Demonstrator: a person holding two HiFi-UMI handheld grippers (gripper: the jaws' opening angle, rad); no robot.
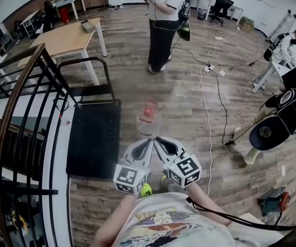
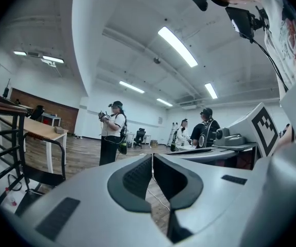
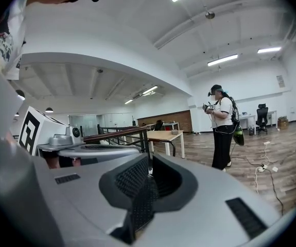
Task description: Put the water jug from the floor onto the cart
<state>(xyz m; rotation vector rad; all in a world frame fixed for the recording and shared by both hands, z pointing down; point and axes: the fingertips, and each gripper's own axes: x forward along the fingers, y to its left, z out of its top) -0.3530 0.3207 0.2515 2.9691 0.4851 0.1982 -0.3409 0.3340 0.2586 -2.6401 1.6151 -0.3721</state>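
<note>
In the head view a clear water jug (image 1: 148,119) with a red cap stands on the wood floor. It is just right of the black flat cart (image 1: 93,138), whose black handle (image 1: 86,62) rises at the far end. My left gripper (image 1: 149,141) and right gripper (image 1: 157,140) sit side by side just short of the jug, tips nearly touching, both pointing at it. Both are shut with nothing between the pads. The left gripper view shows the closed left gripper (image 2: 152,162), and the right gripper view shows the closed right gripper (image 3: 149,164). The jug is hidden in both gripper views.
A dark stair railing (image 1: 19,112) runs along the left. A wooden table (image 1: 68,37) stands beyond the cart. A person (image 1: 164,24) stands further back. White and black cables (image 1: 209,107) trail across the floor at right, near round black stools (image 1: 268,130).
</note>
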